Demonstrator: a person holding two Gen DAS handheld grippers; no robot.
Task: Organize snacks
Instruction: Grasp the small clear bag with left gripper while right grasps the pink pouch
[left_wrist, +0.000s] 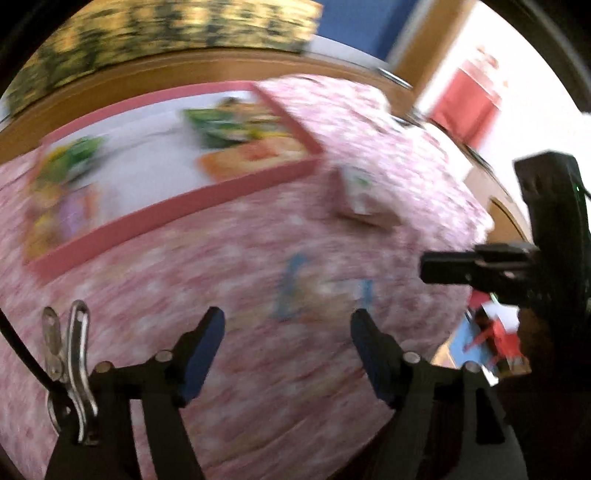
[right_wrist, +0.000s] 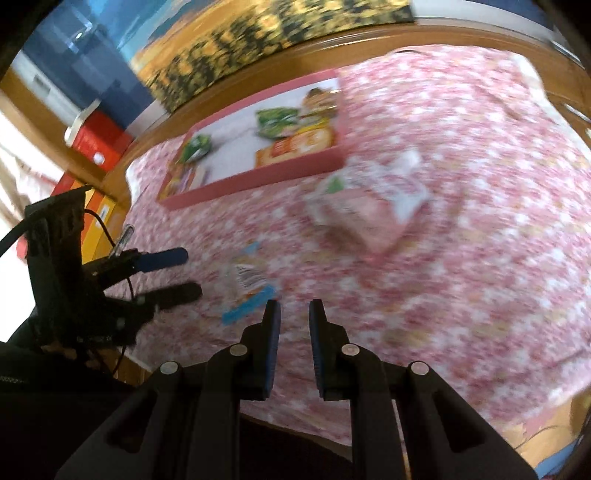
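Here the left gripper (left_wrist: 288, 325) is spread wide, empty, above the small blue-edged clear snack packet (left_wrist: 321, 295) at twelve o'clock; the right gripper (right_wrist: 294, 314) is nearly pressed together, empty. The packet should be straddled squarely before closing, then carried to the pink shallow tray (left_wrist: 177, 210).

Both views are bright with daylight and heavily smeared by motion blur; a washed-out white glare (left_wrist: 535, 92) sits far right, and fisheye bending darkens the edges.
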